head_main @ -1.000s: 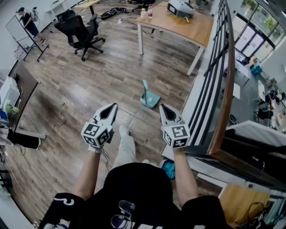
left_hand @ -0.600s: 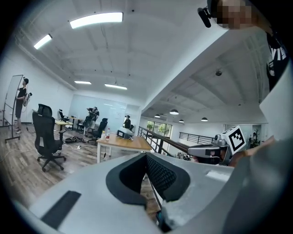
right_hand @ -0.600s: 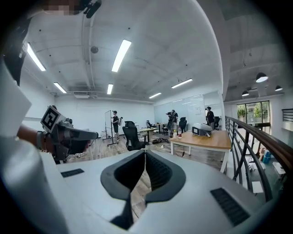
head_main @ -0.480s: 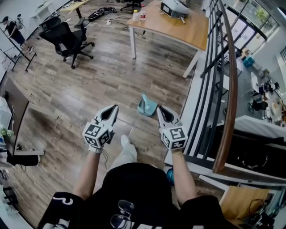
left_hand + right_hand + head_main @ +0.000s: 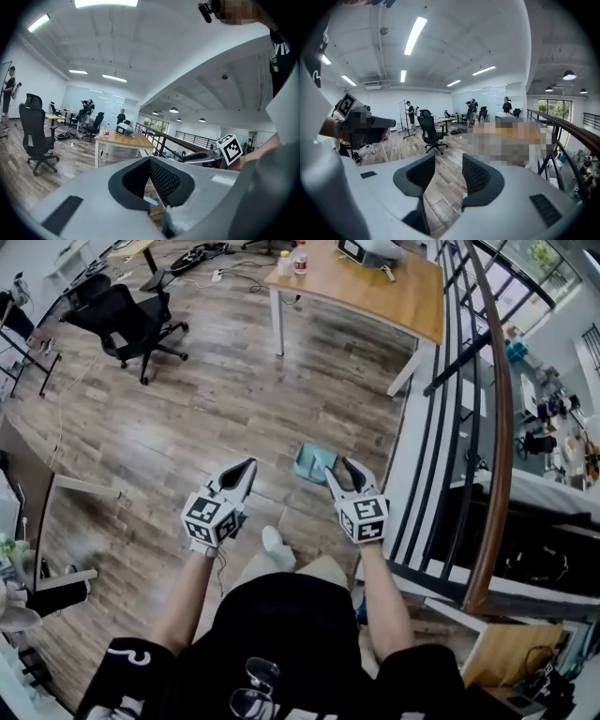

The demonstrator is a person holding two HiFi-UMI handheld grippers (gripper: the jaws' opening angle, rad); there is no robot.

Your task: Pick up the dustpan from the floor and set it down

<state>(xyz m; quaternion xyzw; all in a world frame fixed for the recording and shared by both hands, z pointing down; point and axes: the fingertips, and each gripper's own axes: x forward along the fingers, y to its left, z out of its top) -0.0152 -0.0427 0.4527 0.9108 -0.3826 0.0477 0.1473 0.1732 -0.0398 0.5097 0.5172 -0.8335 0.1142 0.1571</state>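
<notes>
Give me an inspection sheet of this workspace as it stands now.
Surface: brown wood-plank floor.
Job's things: teal plastic dustpan lying on the floor beside the black railing with wooden handrail, unheld.
Clutter: bottles on the light wooden table.
Grippers: left gripper shut, empty; right gripper open, jaws have just been opening, nothing between them, close to the dustpan.
Cables: black tangle on the floor past the table.
Surroundings: black office chair.

Right gripper, lower centre: jaws apart, having just been opening, with only plank floor between them. Black office chair at centre left, railing at right edge, ceiling strip light above.
</notes>
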